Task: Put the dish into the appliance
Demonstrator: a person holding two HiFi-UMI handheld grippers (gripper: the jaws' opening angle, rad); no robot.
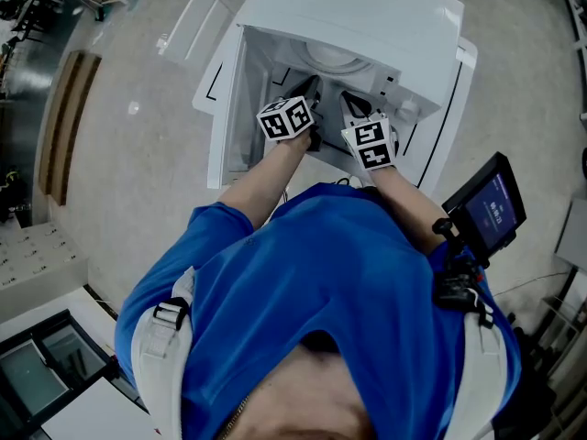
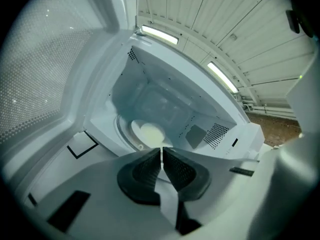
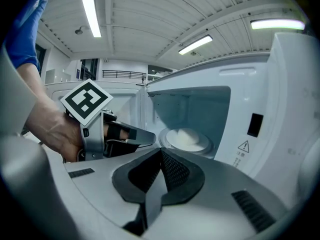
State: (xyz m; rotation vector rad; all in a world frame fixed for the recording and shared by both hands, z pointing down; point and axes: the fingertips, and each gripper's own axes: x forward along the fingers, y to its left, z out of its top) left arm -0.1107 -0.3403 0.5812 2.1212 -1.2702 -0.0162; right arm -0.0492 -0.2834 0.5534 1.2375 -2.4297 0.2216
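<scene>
So the dish is already sitting inside the appliance, about mid-floor of the cavity, with the door swung wide open. The left gripper and right gripper both hover at the opening, jaws pinched fully together on nothing. My guess is the drop-off's done and the door's next. The only label is a warning triangle sticker on the front frame, print too small to read.

We get the pale round dish only as a washed-out blur, contents unclear; in head view the roof of the white microwave oven hides most of it; small triangular warning label print unreadable
</scene>
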